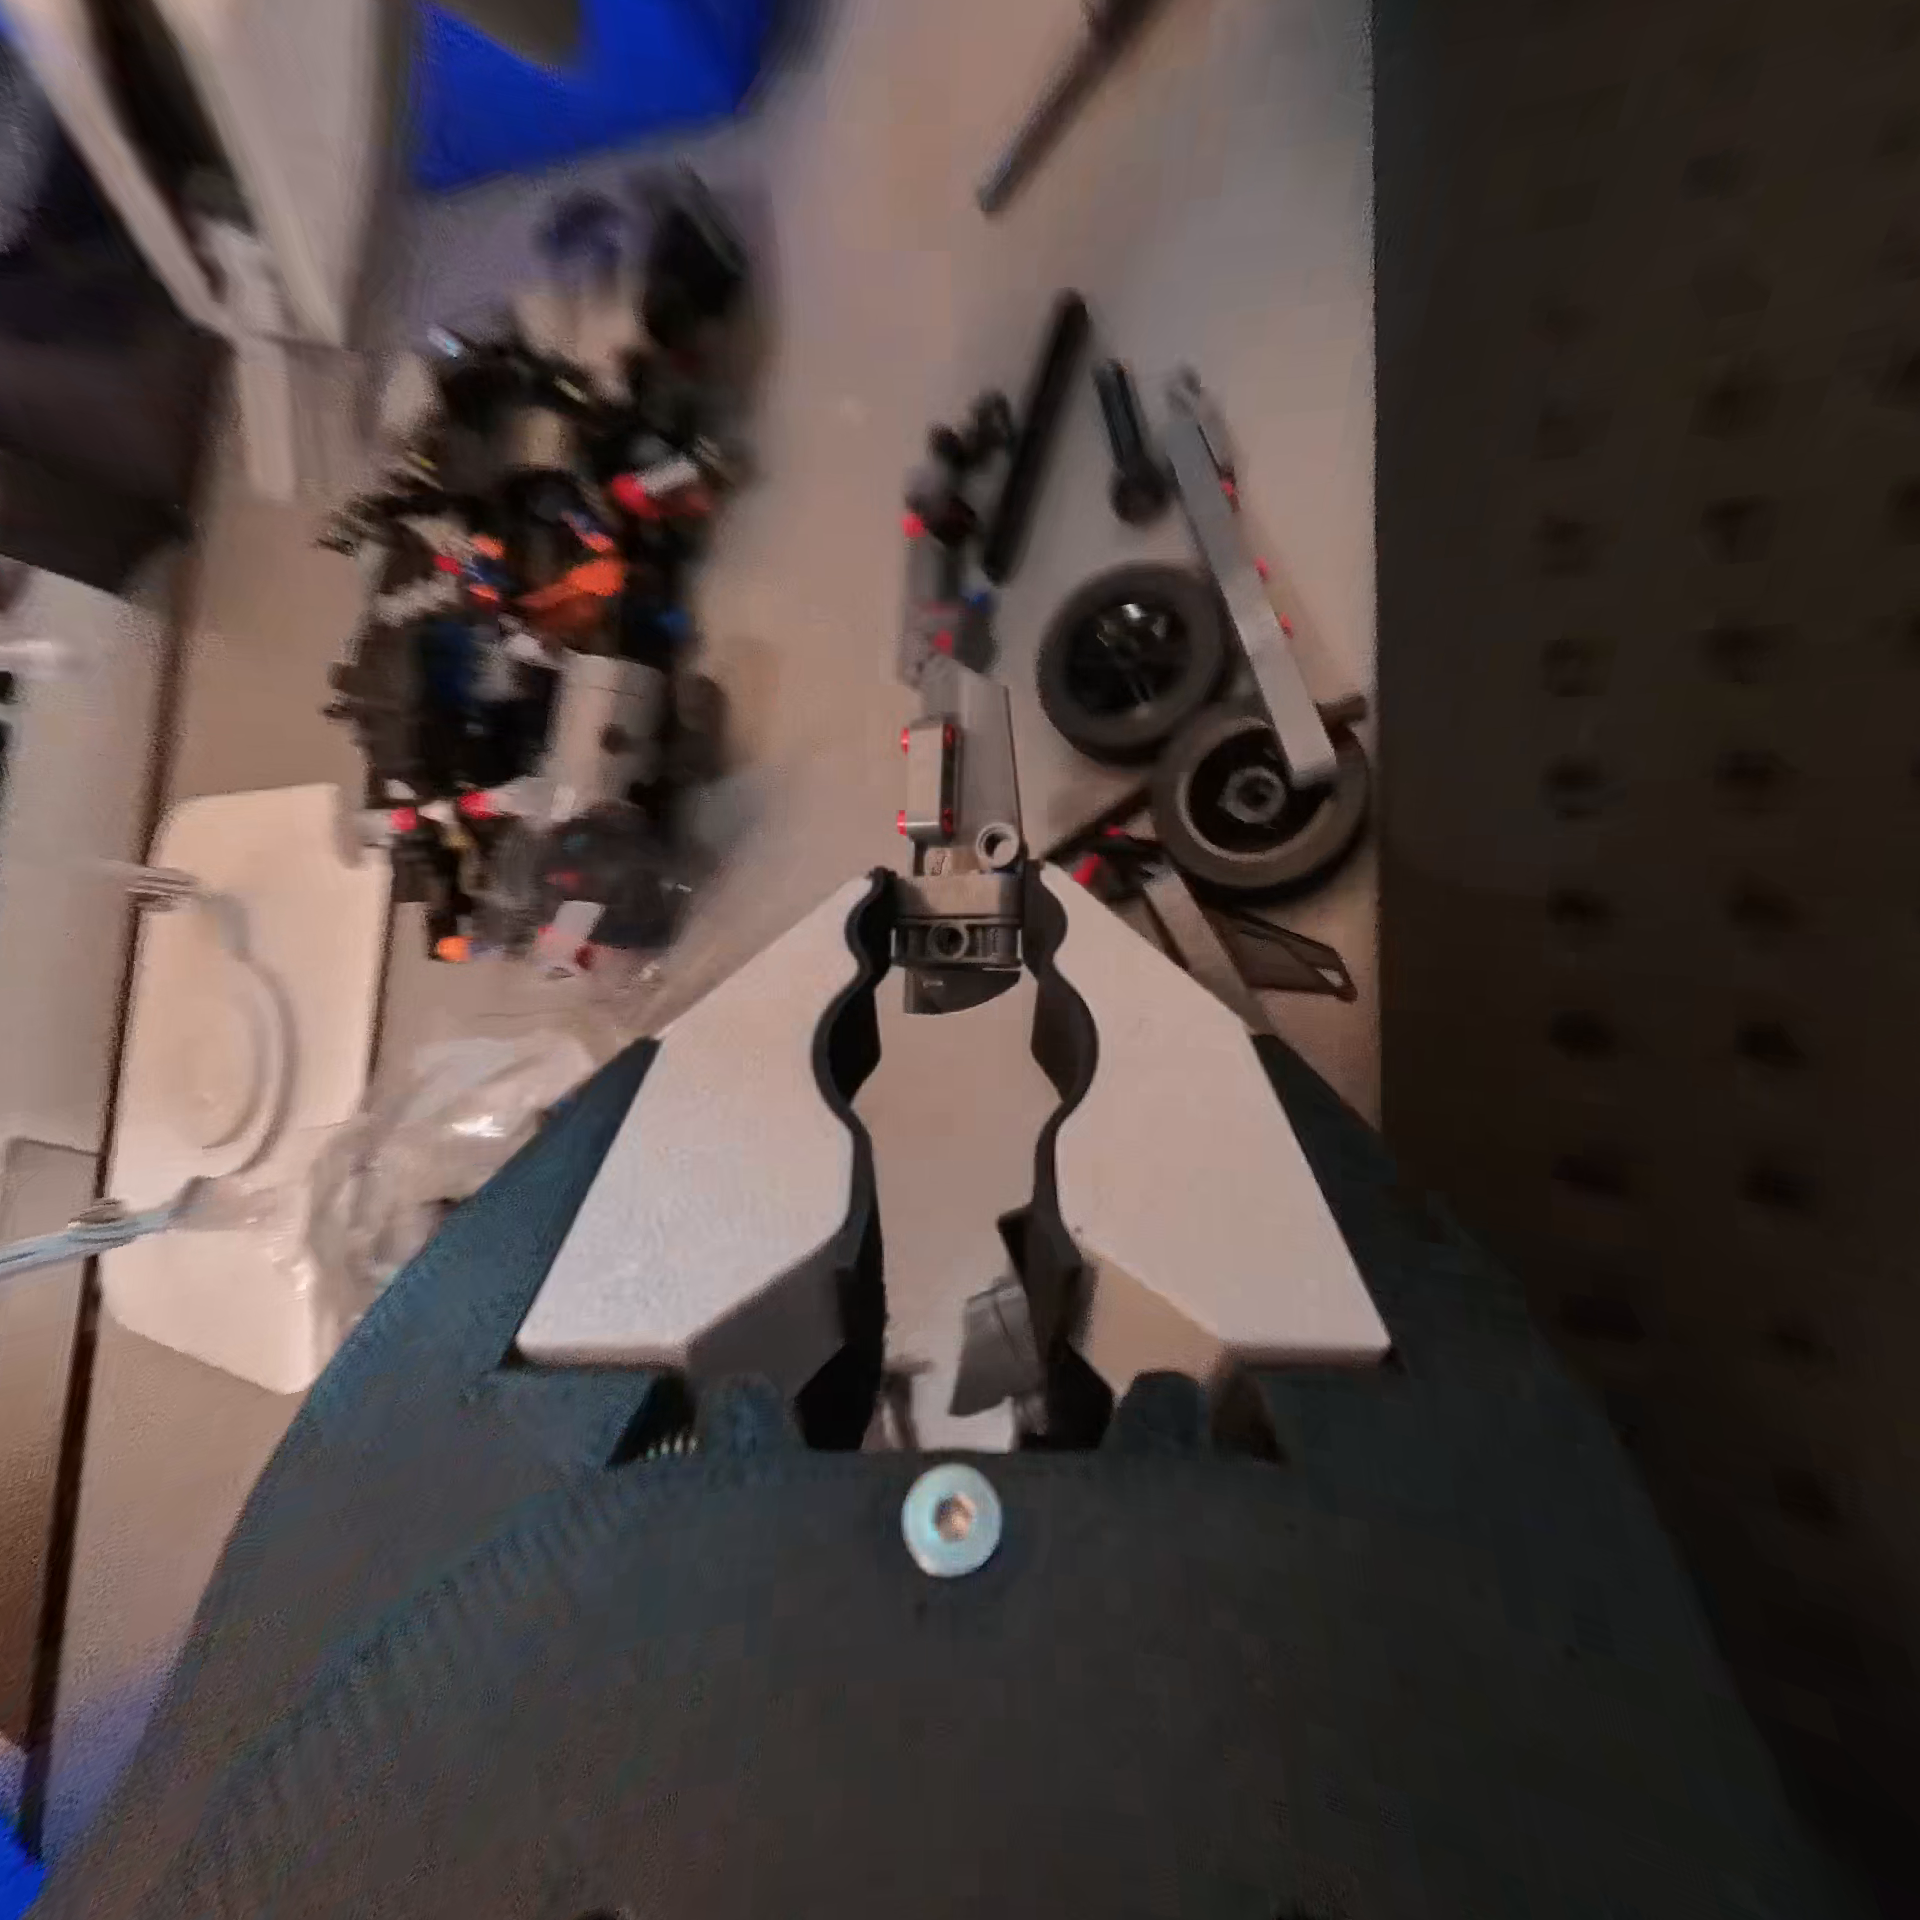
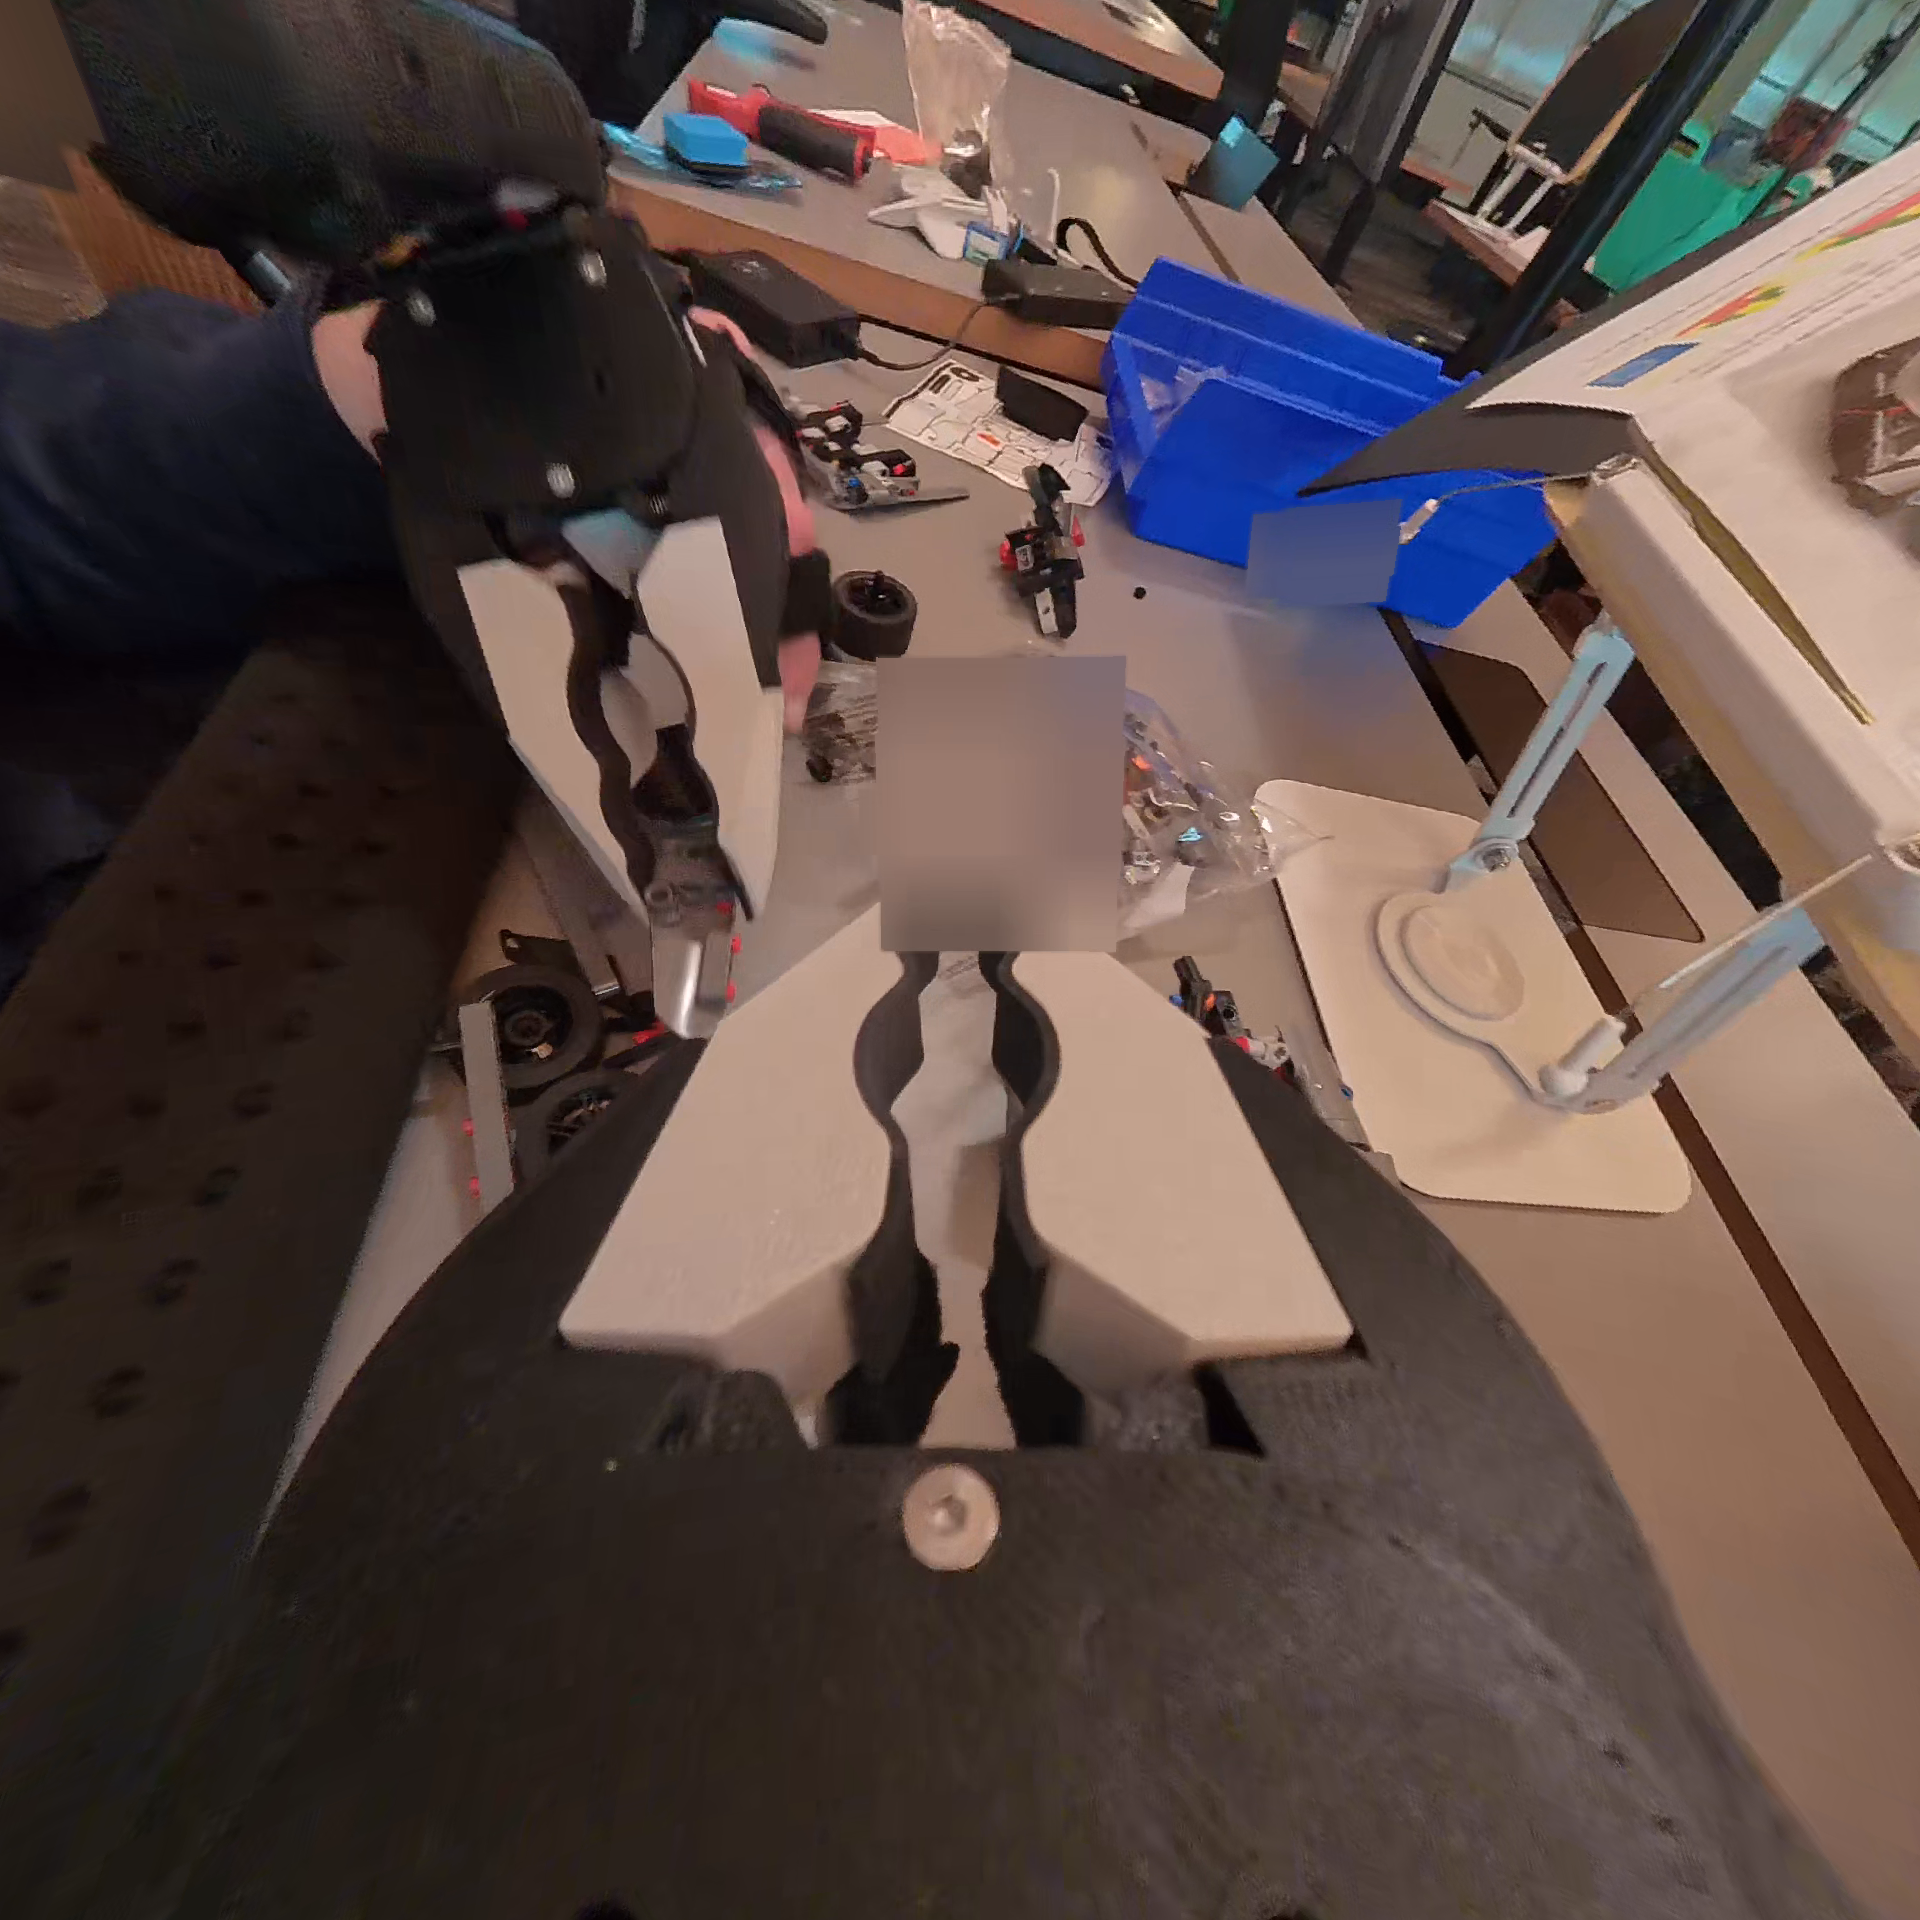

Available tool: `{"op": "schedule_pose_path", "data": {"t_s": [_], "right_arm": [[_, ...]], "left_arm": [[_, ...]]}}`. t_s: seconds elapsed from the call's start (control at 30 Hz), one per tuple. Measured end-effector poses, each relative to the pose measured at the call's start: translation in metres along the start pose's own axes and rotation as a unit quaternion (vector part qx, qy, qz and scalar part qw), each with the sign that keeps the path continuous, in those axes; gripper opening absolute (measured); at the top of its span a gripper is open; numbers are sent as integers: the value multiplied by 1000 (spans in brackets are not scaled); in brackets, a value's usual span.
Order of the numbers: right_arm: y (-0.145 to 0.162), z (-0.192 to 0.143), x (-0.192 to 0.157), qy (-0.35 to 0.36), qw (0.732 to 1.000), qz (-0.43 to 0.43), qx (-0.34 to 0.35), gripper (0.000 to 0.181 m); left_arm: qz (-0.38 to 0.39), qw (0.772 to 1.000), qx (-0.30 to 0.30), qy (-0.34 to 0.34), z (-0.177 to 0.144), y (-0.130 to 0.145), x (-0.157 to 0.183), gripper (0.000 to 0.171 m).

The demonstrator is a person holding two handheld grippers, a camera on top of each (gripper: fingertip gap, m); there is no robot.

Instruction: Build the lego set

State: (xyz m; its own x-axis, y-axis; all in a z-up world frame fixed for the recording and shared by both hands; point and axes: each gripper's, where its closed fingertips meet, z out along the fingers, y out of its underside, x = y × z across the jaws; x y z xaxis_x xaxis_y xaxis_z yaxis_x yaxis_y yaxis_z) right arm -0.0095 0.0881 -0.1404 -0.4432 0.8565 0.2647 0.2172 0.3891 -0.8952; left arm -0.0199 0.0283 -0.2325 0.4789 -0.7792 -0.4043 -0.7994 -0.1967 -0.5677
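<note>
Left gripper [image 1: 951, 940] jaws are clamped on a grey subassembly [image 1: 961, 800] jutting past the tips, above the wheels [image 1: 1132, 655]; right gripper [image 2: 961, 982] jaws stand slightly apart, empty; I'd keep the clamp firm while carrying

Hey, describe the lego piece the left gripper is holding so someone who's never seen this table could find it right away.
Start at the dark perforated board along the table's edge, then find the two black wheels lying beside it. Just above them the left gripper pinches a grey lego assembly by its black ring end. Unlike the loose parts nearby, it is off the table and carries red pins along one side.
</note>
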Motion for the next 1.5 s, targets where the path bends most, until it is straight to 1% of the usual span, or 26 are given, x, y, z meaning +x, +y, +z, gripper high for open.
{"op": "schedule_pose_path", "data": {"t_s": [0.07,0.1,0.17,0.23,0.3,0.33,0.37,0.43,0.5,0.57,0.6,0.67,0.73,0.87,1.0,1.1,1.17,1.2,1.23,1.27,1.3,1.33,1.37,1.4,1.43,1.5], "right_arm": [[-3,3,-6,-13,1000,-4,2,4],[-4,4,-9,-19,1000,-5,3,4],[-5,7,-13,-27,1000,-6,4,4],[-6,7,-15,-35,999,3,7,4],[-9,6,-17,-43,999,16,18,4],[-11,7,-19,-49,998,25,23,4],[-13,8,-22,-59,997,32,27,5],[-15,12,-26,-70,996,40,27,5],[-14,17,-28,-76,996,45,20,5],[-13,21,-31,-80,995,51,14,5],[-11,24,-31,-80,995,53,9,5],[-12,26,-34,-85,995,56,8,5],[-12,27,-34,-88,994,63,9,5],[-17,24,-35,-105,990,85,30,4],[-16,24,-37,-109,990,81,27,4],[-18,21,-42,-126,988,79,31,4],[-14,12,-37,-121,989,82,29,4],[-11,-1,-27,-105,990,91,34,4],[-15,-18,-17,-98,988,102,60,4],[-23,-32,-10,-93,985,110,90,3],[-27,-38,-6,-87,985,113,101,3],[-25,-36,-7,-85,986,112,93,4],[-18,-26,-11,-82,988,108,71,4],[-7,-11,-16,-77,991,101,33,4],[4,7,-21,-71,994,88,-10,4],[11,38,-31,-72,993,67,-60,4]], "left_arm": [[13,999,-35,14,10,10,8,24],[11,999,-38,11,11,11,7,35],[3,1000,-18,3,6,6,3,40],[-3,999,26,-24,-8,-8,-8,43],[-1,992,89,-95,-30,-28,-30,32],[-1,985,116,-131,-41,-37,-41,33],[3,978,130,-166,-49,-42,-50,39],[27,967,115,-227,-54,-43,-62,33],[47,965,105,-234,-48,-47,-60,31],[74,961,76,-254,-42,-45,-62,22],[86,959,71,-260,-40,-47,-61,15],[101,959,79,-252,-36,-53,-56,11],[116,953,53,-273,-33,-48,-59,1],[120,949,56,-287,-39,-53,-61,0],[124,947,33,-293,-39,-51,-59,0],[112,951,45,-285,-41,-54,-55,0],[108,952,47,-282,-42,-55,-52,0],[100,948,27,-301,-48,-44,-60,1],[73,948,34,-307,-58,-34,-68,1],[34,951,74,-299,-70,-35,-73,1],[27,948,101,-302,-79,-42,-76,0],[38,949,93,-300,-78,-44,-75,1],[41,947,84,-307,-75,-41,-78,1],[26,944,80,-320,-76,-33,-84,1],[3,939,86,-332,-83,-26,-93,1],[-55,923,126,-359,-106,-17,-110,0]]}}
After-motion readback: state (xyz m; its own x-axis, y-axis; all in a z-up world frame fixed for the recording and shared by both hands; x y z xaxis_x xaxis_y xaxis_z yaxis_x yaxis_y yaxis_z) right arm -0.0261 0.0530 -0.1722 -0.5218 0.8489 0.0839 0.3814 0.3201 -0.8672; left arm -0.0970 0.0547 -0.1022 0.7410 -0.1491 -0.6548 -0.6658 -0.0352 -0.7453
